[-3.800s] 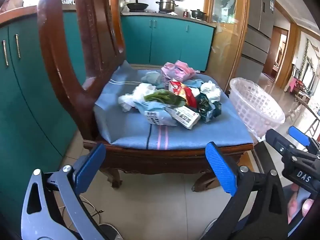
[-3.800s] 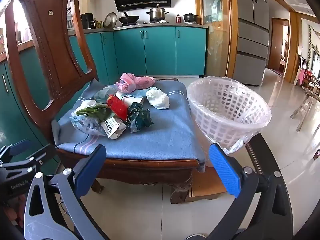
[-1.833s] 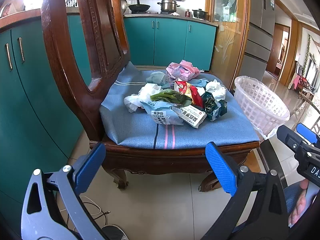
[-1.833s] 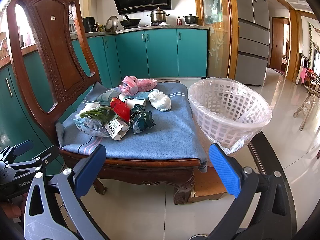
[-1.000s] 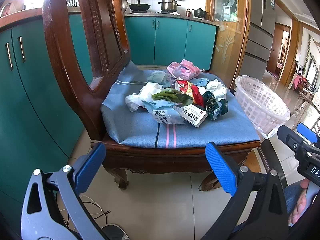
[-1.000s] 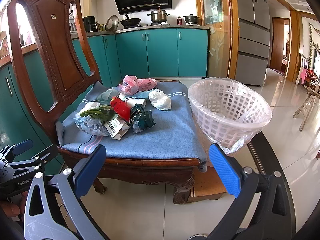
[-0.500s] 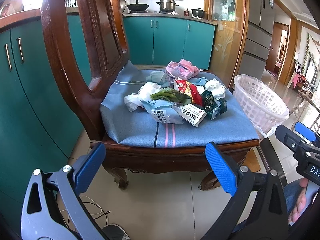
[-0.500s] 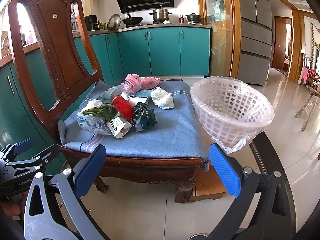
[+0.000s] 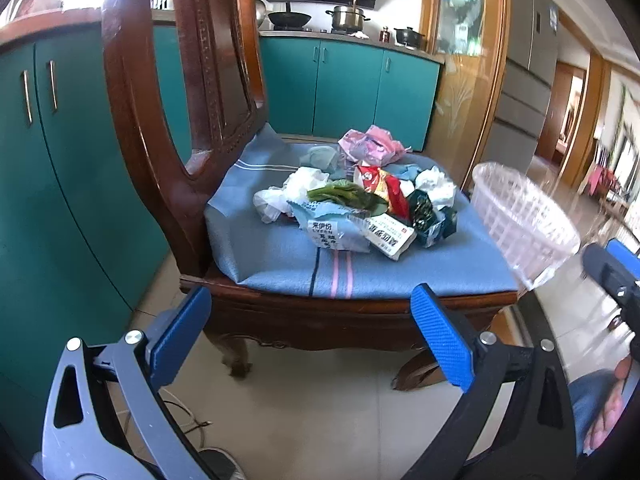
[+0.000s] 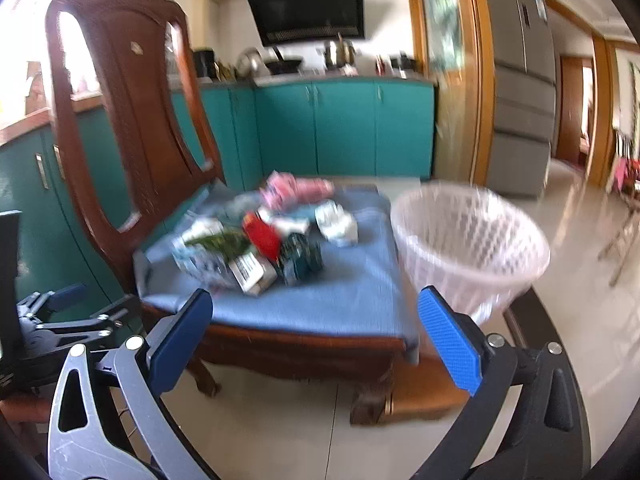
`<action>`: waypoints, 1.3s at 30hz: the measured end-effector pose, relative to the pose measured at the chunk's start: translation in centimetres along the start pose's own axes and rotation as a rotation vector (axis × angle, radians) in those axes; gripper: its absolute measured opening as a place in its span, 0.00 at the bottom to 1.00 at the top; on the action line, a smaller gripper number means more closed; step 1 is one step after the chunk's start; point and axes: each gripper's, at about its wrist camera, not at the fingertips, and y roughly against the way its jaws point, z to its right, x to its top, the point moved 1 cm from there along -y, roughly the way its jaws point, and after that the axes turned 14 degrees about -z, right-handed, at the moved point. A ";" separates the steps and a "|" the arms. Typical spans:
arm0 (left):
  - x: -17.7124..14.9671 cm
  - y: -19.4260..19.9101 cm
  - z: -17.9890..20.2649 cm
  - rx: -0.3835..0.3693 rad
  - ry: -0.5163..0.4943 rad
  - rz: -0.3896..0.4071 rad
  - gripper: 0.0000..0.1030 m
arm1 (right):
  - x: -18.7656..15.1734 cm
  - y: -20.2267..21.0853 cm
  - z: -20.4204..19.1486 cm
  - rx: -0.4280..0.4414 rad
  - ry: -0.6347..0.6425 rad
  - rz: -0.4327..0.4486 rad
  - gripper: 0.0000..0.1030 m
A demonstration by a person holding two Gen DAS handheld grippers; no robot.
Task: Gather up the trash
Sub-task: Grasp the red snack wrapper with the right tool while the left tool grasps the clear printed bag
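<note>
A pile of trash (image 9: 360, 204) lies on the blue cushion (image 9: 280, 264) of a wooden chair: crumpled white tissue (image 9: 296, 188), a pink bag (image 9: 372, 146), a red snack packet (image 9: 380, 184), a dark green wrapper (image 9: 428, 216), a white carton (image 9: 386, 234). The pile shows blurred in the right wrist view (image 10: 264, 244). A white plastic basket (image 10: 468, 252) with a clear liner stands right of the chair. My left gripper (image 9: 310, 334) is open and empty, low before the seat's front edge. My right gripper (image 10: 314, 338) is open and empty, also short of the chair.
The tall chair back (image 9: 192, 92) rises at the left. Teal cabinets (image 9: 348, 88) run behind, with pots on the counter. A grey fridge (image 10: 520, 80) stands at the right. A cable (image 9: 180, 428) lies on the tiled floor under my left gripper.
Both grippers have shifted slightly; the right wrist view is now blurred from motion and the chair sits a little higher and nearer in it. Both grippers stay open. The trash has not moved.
</note>
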 end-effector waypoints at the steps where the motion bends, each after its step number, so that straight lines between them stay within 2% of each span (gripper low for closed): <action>1: 0.0 0.0 0.0 -0.008 0.006 0.005 0.97 | 0.1 0.4 -0.1 -0.001 0.014 0.028 0.98; 4: 0.2 -0.7 0.1 -0.015 -0.002 -0.025 0.97 | 0.7 1.0 -1.0 -0.011 0.088 0.076 0.97; 8: 0.9 -2.0 0.4 0.030 -0.017 -0.060 0.97 | 2.0 -1.0 -2.1 -0.067 0.193 0.037 0.97; 13: 3.2 -4.4 1.0 0.040 -0.009 -0.104 0.97 | 5.9 -3.4 -1.4 0.033 0.186 -0.004 0.97; 16: 4.6 -5.9 1.6 0.042 0.005 -0.107 0.97 | 8.8 -5.7 -1.7 0.059 0.208 -0.028 0.97; 18: 5.4 -7.0 2.0 0.070 0.011 -0.115 0.97 | 10.0 -7.4 -2.3 0.076 0.219 -0.047 0.97; 22: 6.8 -9.5 2.5 0.083 0.017 -0.137 0.97 | 10.2 -11.1 -3.7 0.099 0.252 -0.106 0.93; 25: 7.3 -11.2 2.3 0.093 0.030 -0.151 0.96 | 9.3 -13.1 -3.8 0.127 0.231 -0.129 0.92; 28: 7.4 -12.9 1.0 0.081 0.083 -0.195 0.87 | 9.3 -15.5 -4.1 0.153 0.221 -0.186 0.87; 32: 7.1 -14.7 -0.9 -0.003 0.164 -0.290 0.58 | 9.8 -17.8 -5.2 0.175 0.236 -0.229 0.82; 35: 7.1 -14.8 -0.9 -0.014 0.141 -0.298 0.41 | 9.7 -19.1 -6.4 0.174 0.268 -0.254 0.76; 36: 7.2 -14.8 -0.8 -0.016 0.132 -0.295 0.27 | 9.6 -19.7 -7.0 0.175 0.284 -0.268 0.71; 37: 7.2 -14.6 -0.7 -0.018 0.121 -0.291 0.21 | 9.6 -20.3 -7.3 0.162 0.291 -0.277 0.63; 39: 7.4 -14.1 -0.9 -0.037 0.125 -0.282 0.19 | 9.7 -21.5 -7.5 0.153 0.282 -0.305 0.54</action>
